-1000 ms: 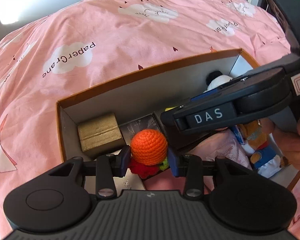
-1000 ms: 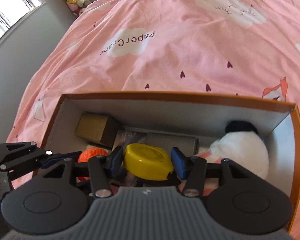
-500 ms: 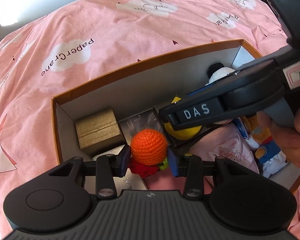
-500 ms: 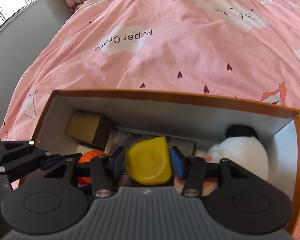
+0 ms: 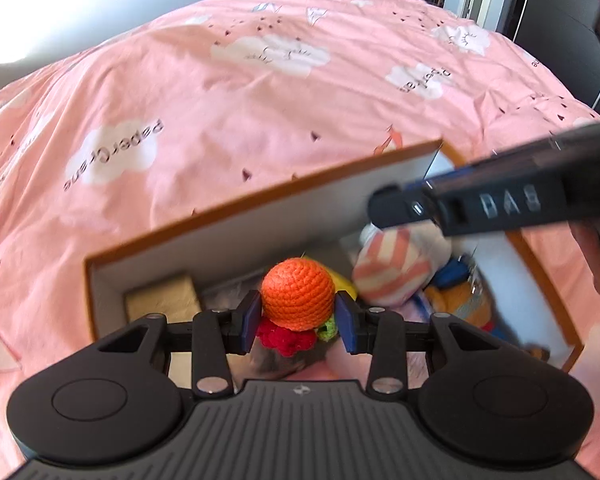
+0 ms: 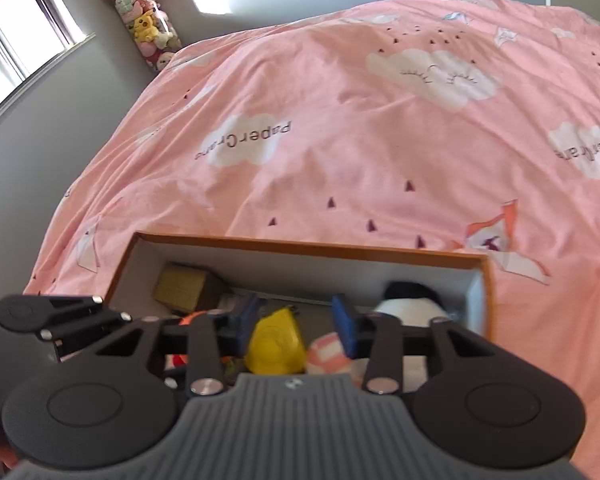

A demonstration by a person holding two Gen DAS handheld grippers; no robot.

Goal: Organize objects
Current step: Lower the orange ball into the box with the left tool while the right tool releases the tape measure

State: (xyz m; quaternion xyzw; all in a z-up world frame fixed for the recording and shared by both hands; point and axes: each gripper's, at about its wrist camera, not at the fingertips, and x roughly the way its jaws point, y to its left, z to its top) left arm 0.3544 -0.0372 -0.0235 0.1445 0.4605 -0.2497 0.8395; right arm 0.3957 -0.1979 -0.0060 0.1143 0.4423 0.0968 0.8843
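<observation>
Pink bedding [image 5: 260, 120] printed with white clouds covers the bed, and on it we see an open cardboard box [image 5: 220, 216] with an orange rim and pale inner walls. At the box's left end a small gold box [image 5: 164, 300] sits against the far wall. Next to it, at the middle of the left wrist view, our left gripper [image 5: 298, 318] is clamped on an orange crochet ball [image 5: 298, 294], one blue pad touching each side. Red and green crochet parts hang under the ball, and we hold it above the box's contents. Just right of the ball a yellow object [image 5: 345, 282] lies in the box. A pink-and-white striped plush [image 5: 392, 272] lies beside that, with more soft toys heaped toward the right end. Above them our right gripper [image 6: 296, 320] reaches in from the right, with a hand [image 5: 596, 264] at the frame's edge. Its jaws have just been closing. In its own blurred view the yellow object shows between the pads and near the left one, but a gap remains at the right pad, so we read the pads as pressing on nothing. Further right a white plush with a black patch [image 6: 408, 304] rests in the box's right corner.
</observation>
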